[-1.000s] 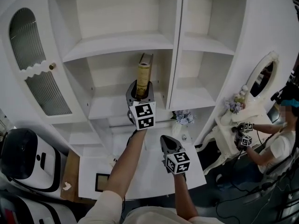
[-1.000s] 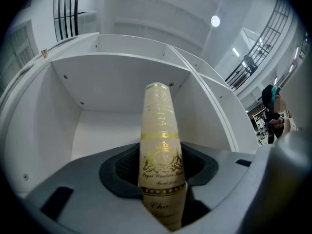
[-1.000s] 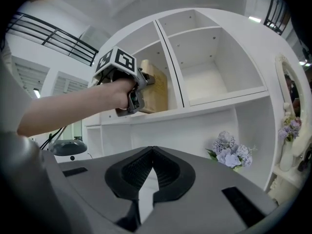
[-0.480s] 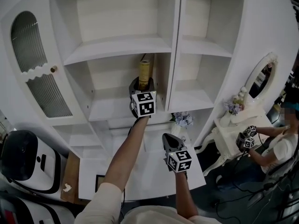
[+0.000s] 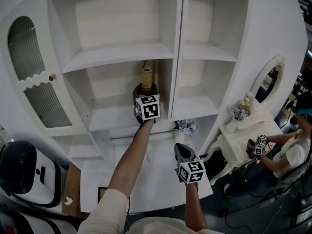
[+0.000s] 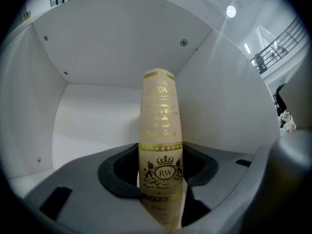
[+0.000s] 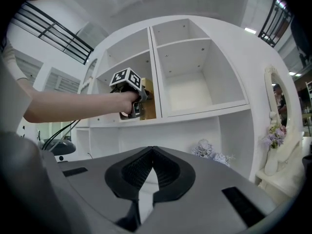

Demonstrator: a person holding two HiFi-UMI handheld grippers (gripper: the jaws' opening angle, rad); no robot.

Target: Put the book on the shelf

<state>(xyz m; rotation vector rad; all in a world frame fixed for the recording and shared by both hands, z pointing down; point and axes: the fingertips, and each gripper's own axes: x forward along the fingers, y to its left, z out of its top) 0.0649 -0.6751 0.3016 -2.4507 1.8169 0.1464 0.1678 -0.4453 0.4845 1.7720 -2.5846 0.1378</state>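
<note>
Left gripper view: the left gripper (image 6: 161, 165) grasps the upright book (image 6: 160, 116) inside a shelf (image 6: 95, 123) compartment, placement near complete but release not yet made; the right gripper (image 7: 152, 152) is clenched, empty.

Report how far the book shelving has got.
Done: the book stands upright inside the shelf compartment, beside the divider. In hand: the left gripper grips its spine; whether it rests on the board is unclear. Left: release it and pull back. The right gripper is shut and empty, taking no part.
</note>
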